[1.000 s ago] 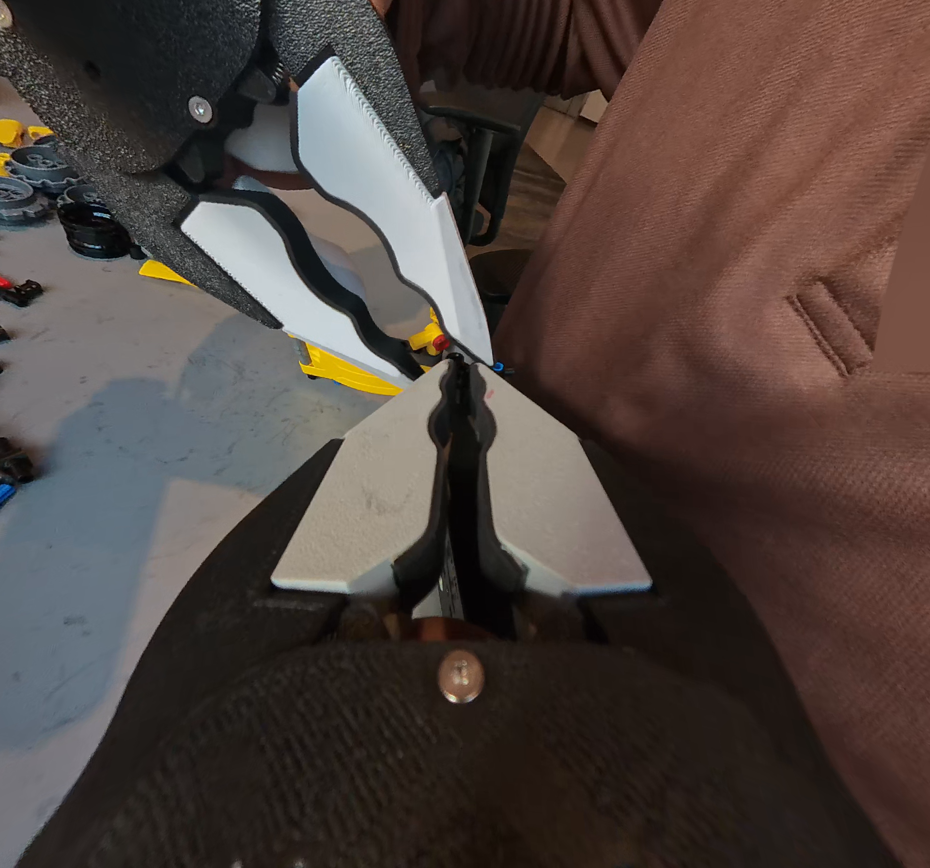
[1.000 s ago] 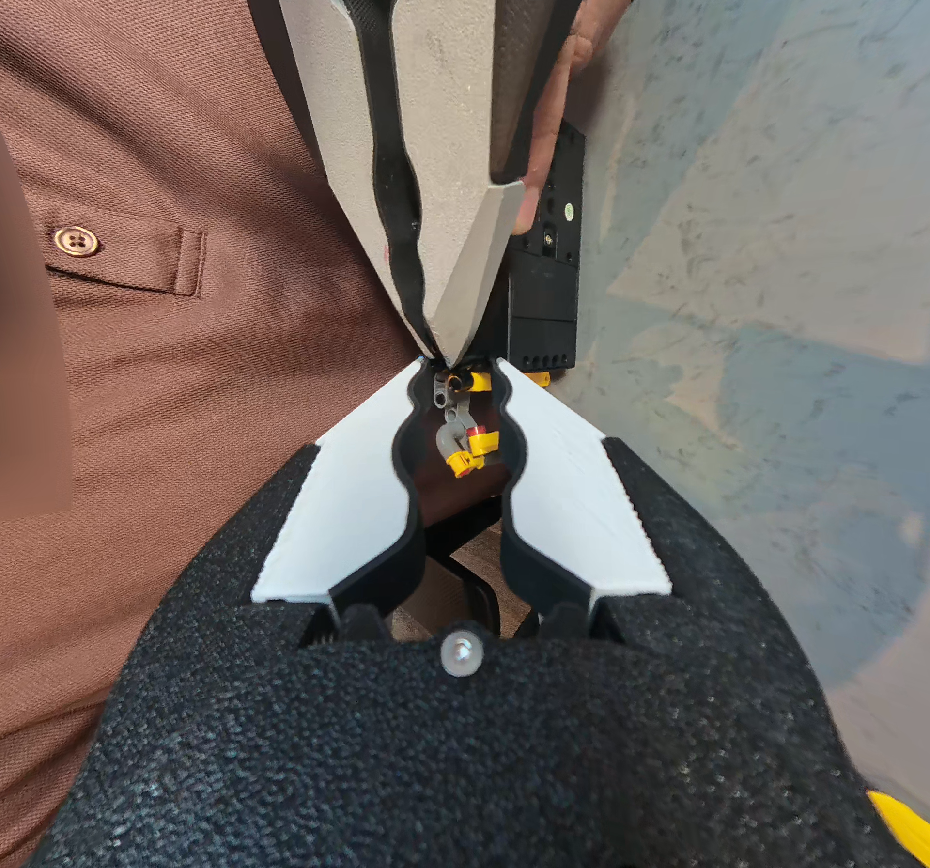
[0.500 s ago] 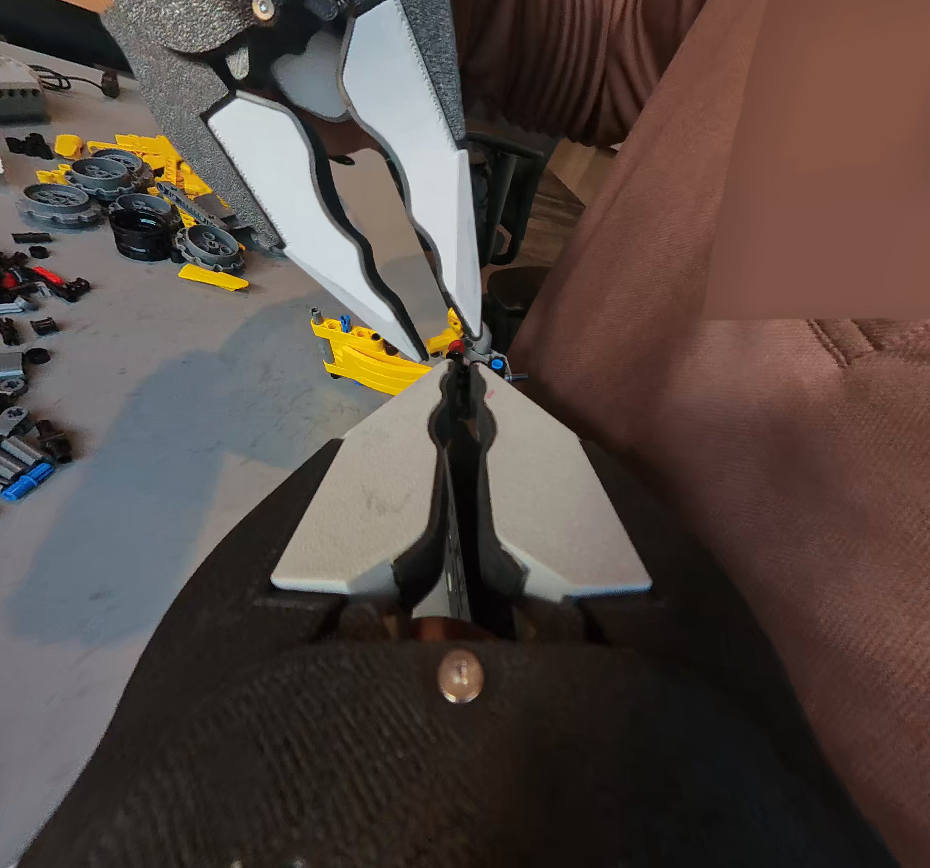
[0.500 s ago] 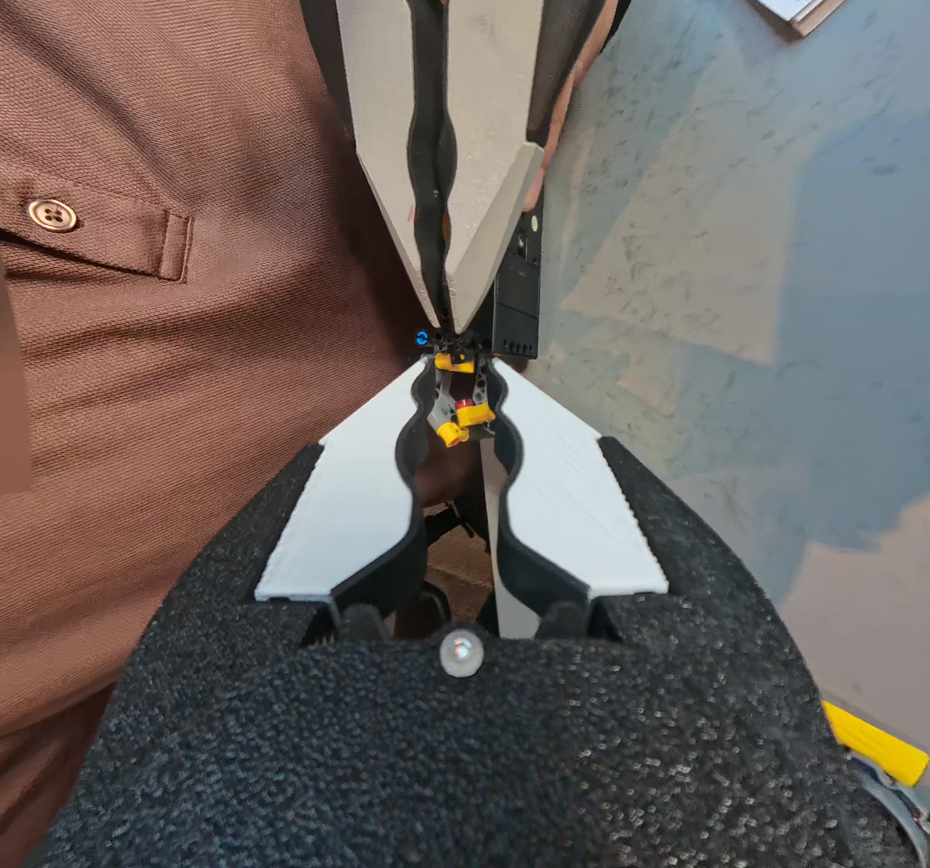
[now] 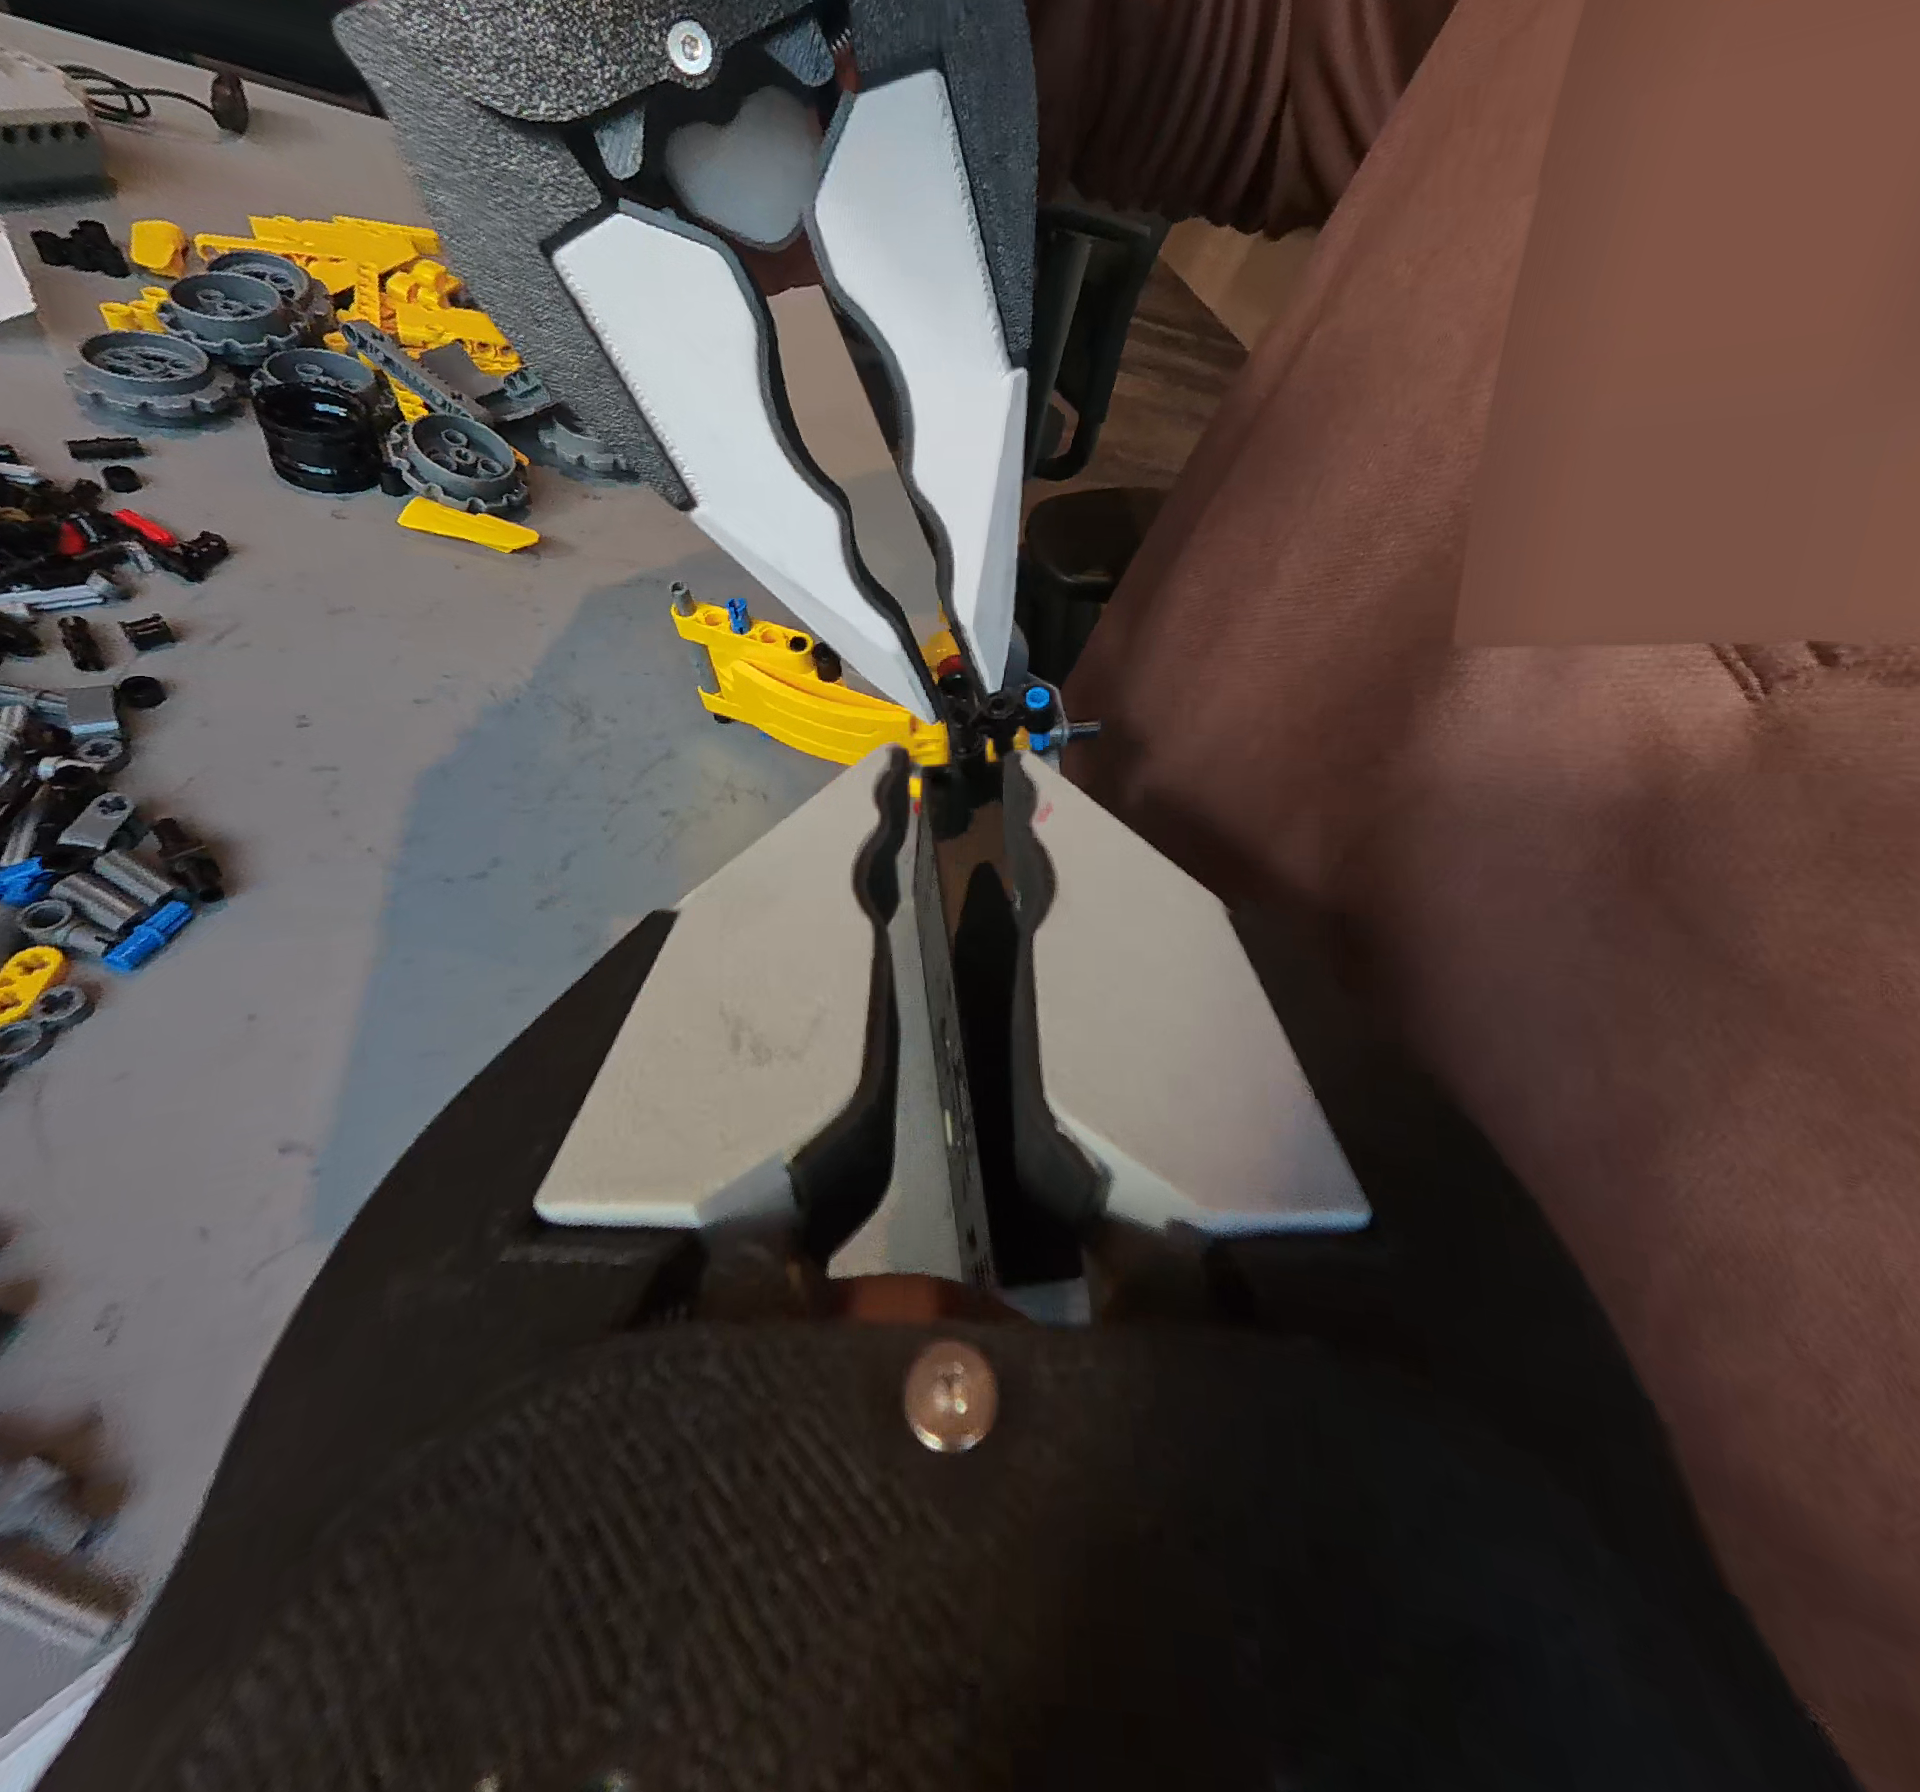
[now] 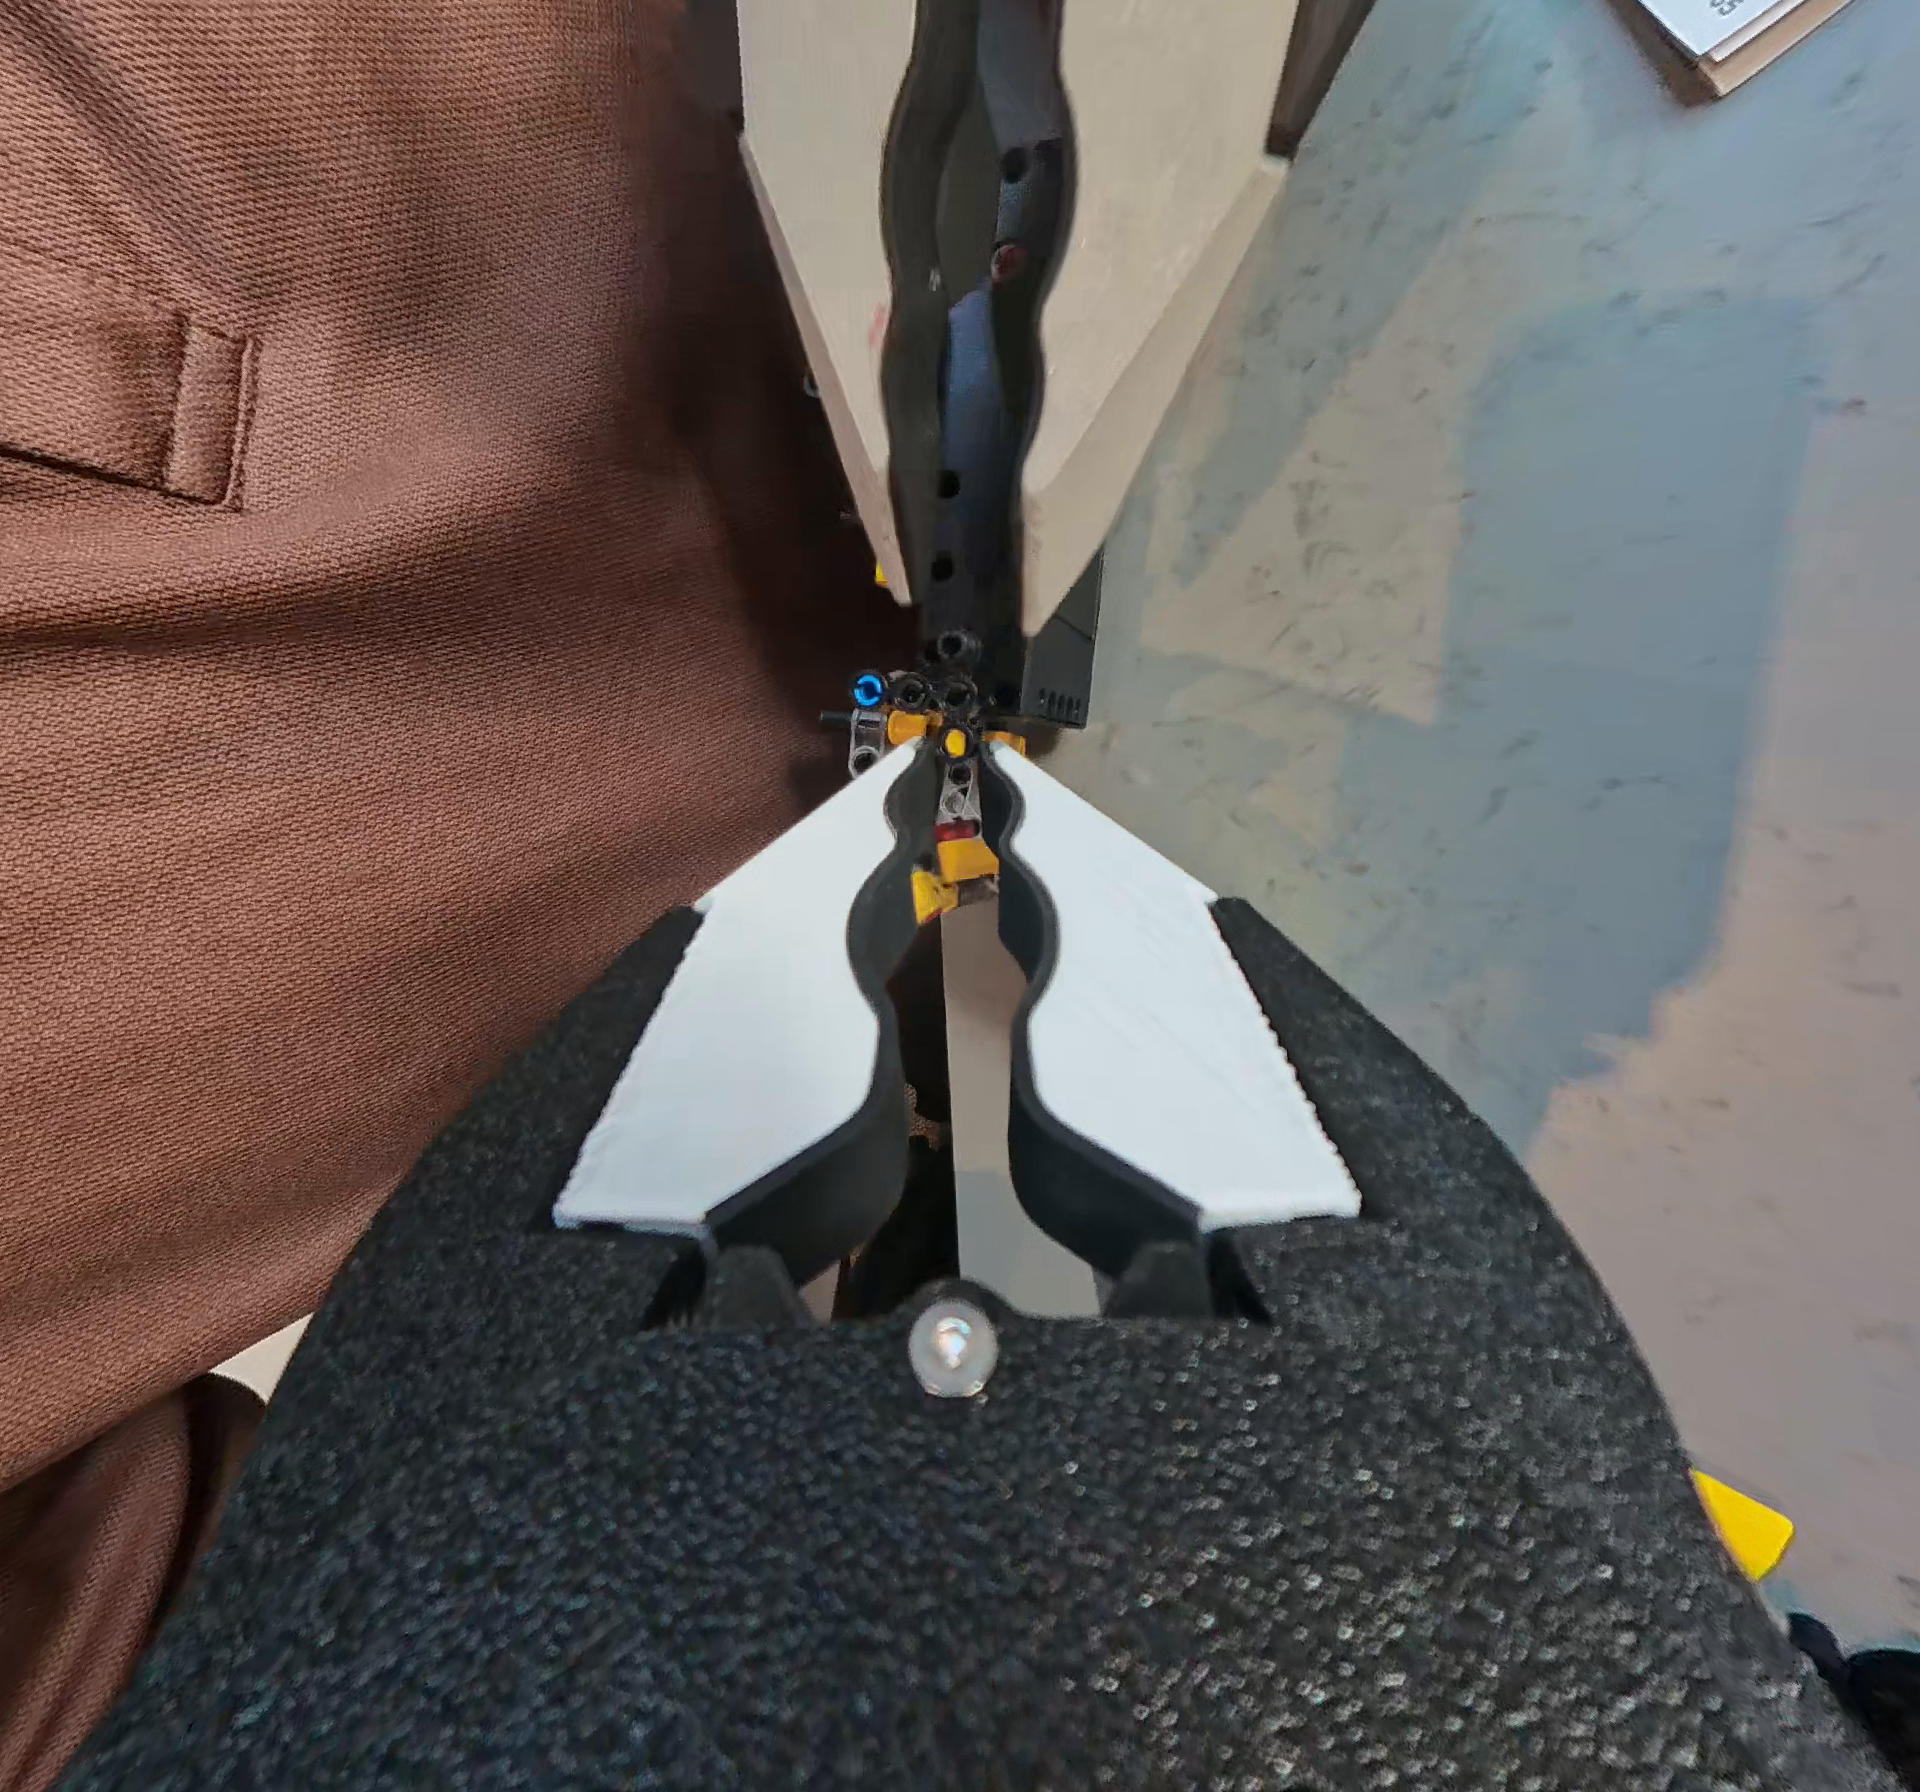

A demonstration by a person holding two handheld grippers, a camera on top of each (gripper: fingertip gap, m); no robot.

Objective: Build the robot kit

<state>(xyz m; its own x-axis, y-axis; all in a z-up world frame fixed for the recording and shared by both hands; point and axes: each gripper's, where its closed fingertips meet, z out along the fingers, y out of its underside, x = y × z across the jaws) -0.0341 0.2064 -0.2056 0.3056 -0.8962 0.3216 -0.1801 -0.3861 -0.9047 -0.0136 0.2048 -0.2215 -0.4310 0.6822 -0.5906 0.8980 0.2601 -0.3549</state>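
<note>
At frame centre, your left gripper [image 5: 951, 778] fingers clamp a black perforated plastic beam [image 6: 961, 521]; right gripper [image 6: 953, 755] fingers pinch a small yellow-and-grey plastic brick cluster [image 6: 956, 854].

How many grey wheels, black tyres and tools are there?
Grey wheels, in clear view: 4
Black tyres: 1
Tools: 2, the left tool shut on a black block, the right tool shut on a yellow-and-grey piece
Total: 7
</note>
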